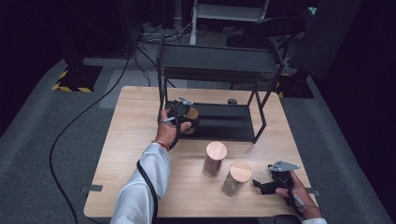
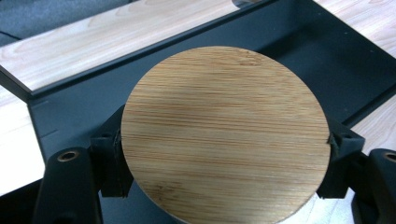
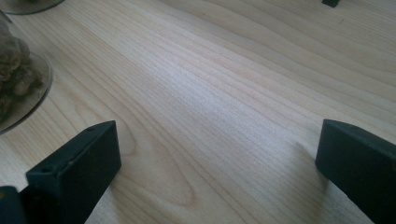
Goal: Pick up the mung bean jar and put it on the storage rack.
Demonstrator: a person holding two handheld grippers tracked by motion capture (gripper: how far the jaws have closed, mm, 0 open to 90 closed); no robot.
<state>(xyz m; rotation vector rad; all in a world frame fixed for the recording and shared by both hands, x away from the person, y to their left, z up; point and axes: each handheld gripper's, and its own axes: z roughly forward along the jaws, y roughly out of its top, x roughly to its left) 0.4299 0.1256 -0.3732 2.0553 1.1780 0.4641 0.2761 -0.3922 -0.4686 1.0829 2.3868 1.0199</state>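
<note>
My left gripper (image 1: 187, 119) is shut on a jar with a round bamboo lid (image 2: 224, 135), its jaws pressed against opposite sides just under the lid. It holds the jar over the left end of the black rack's lower shelf (image 1: 224, 122). Two more jars with bamboo lids stand on the table: one (image 1: 215, 158) in the middle and one (image 1: 236, 178) to its right. My right gripper (image 1: 261, 186) rests low on the table near the front right corner, jaws open with bare wood between them. The glass base of a jar (image 3: 21, 88) sits at its left.
The black two-level metal rack (image 1: 219, 63) stands at the back of the wooden table (image 1: 126, 154). Its upper shelf overhangs the lower one. A small dark object (image 1: 232, 101) lies behind the rack. Cables trail over the grey floor at left.
</note>
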